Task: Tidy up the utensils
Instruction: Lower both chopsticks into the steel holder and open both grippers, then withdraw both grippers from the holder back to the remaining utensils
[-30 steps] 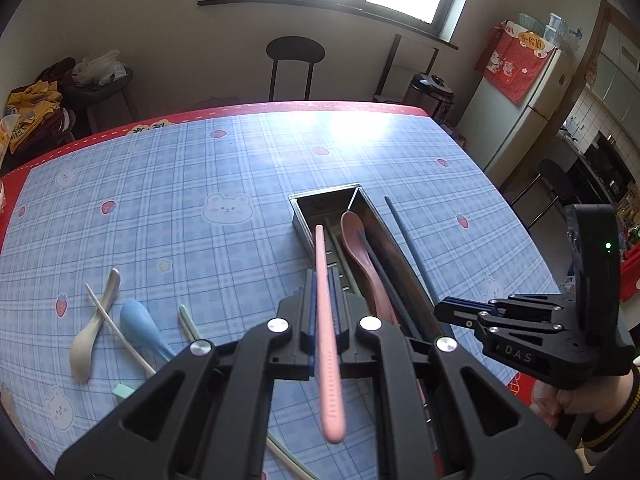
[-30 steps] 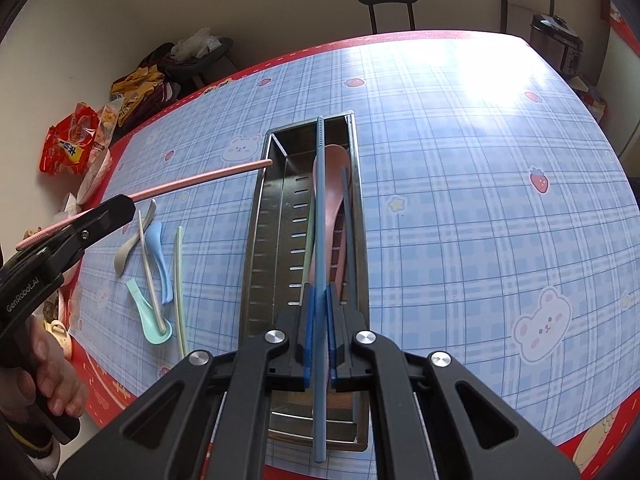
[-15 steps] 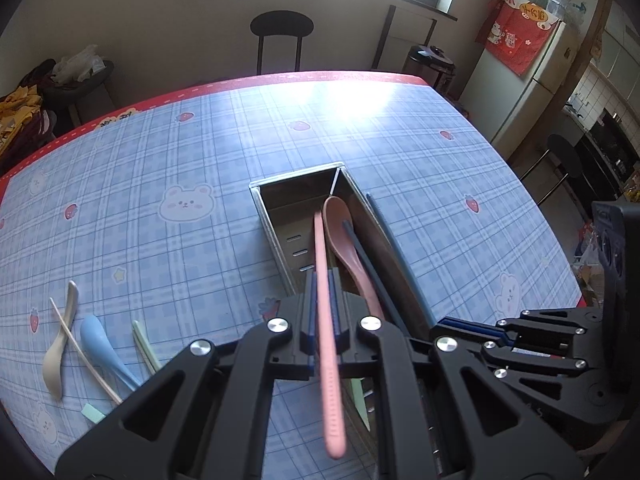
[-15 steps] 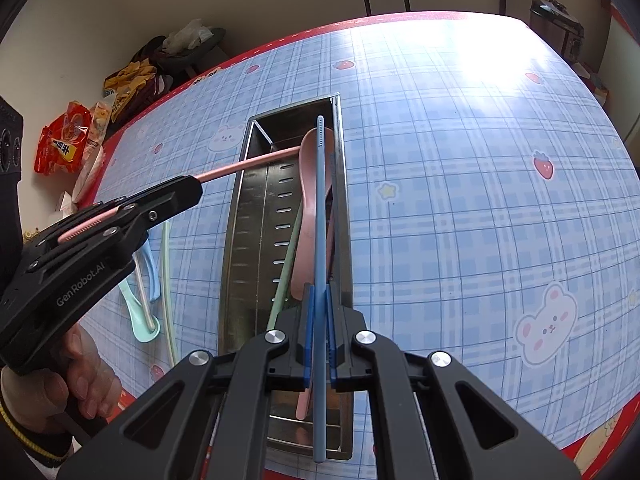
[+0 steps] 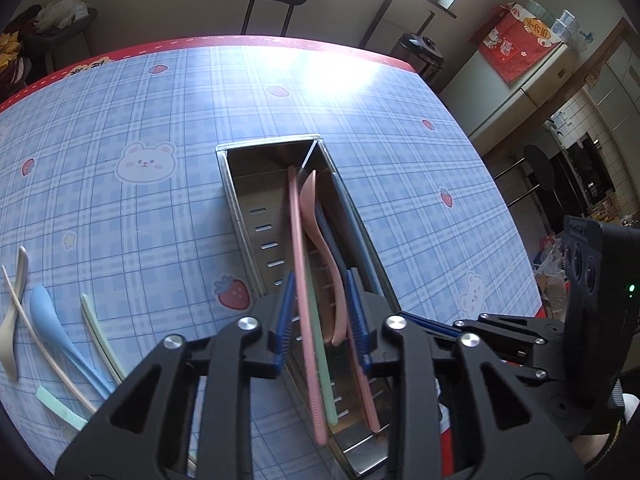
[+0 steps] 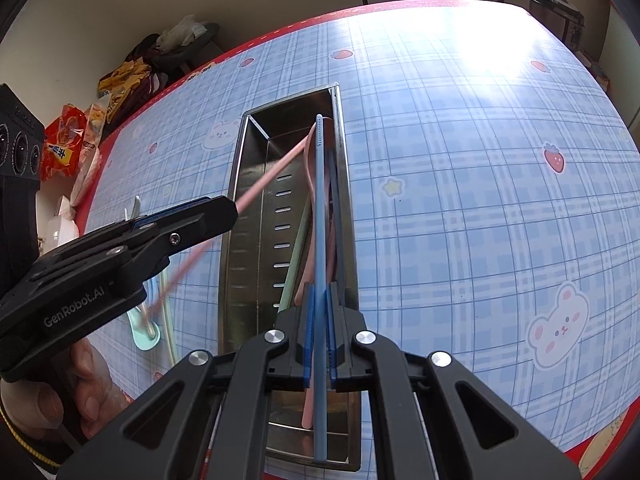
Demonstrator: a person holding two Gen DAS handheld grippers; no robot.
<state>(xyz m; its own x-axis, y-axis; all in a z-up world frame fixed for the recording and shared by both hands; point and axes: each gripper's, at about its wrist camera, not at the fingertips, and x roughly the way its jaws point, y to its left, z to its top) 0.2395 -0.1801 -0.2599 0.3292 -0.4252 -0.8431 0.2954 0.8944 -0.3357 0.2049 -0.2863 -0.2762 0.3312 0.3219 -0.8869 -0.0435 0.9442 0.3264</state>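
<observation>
Half a second before, the left hand-held gripper (image 5: 322, 316) had pinched the pink chopstick (image 5: 301, 280); now its blue pads (image 5: 285, 320) stood wide apart and the blurred stick lay loose between them, its far tip down inside the steel tray (image 5: 248, 216). The right hand-held gripper (image 6: 318, 336) was still closed on the blue chopstick (image 6: 320, 240), held lengthwise over the tray's right side. In the tray lay a pink spoon (image 5: 316, 216), a pale green stick (image 5: 326, 384) and darker blue utensils. The left hand-held gripper's black body partly hid the loose pieces on the worktop (image 5: 120, 120): a beige spoon (image 5: 12, 320), a light blue spoon (image 5: 52, 320) and a mint one (image 5: 60, 408). The tray was long, narrow, shiny and slotted; the plaid cloth was printed with bears and strawberries.
</observation>
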